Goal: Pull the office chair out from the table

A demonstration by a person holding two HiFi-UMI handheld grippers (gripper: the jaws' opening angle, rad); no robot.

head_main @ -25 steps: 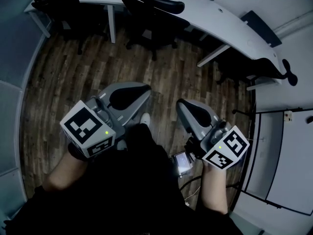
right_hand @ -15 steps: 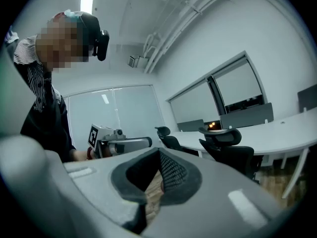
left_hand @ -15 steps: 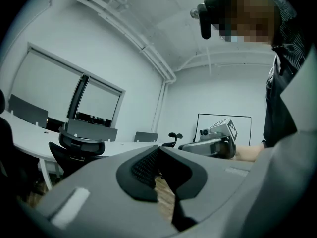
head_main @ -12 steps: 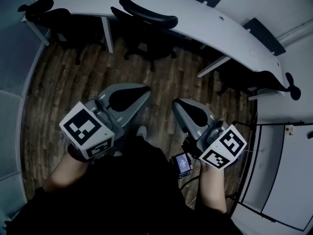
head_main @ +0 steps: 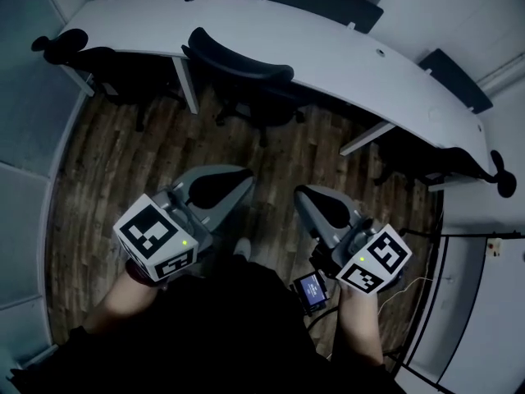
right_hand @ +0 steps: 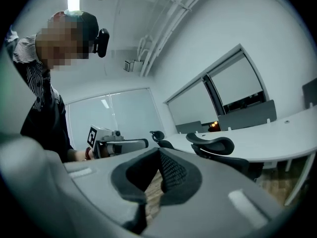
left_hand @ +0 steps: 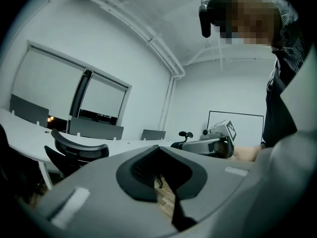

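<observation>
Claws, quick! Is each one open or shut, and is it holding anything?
Left claw: shut, holding nothing.
Right claw: shut, holding nothing.

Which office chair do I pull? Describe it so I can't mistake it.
A long curved white table spans the far side. The black office chair is tucked at its middle, beside a white table leg. Unlike the left-end chair and the right-end chair, it stands straight ahead.
</observation>
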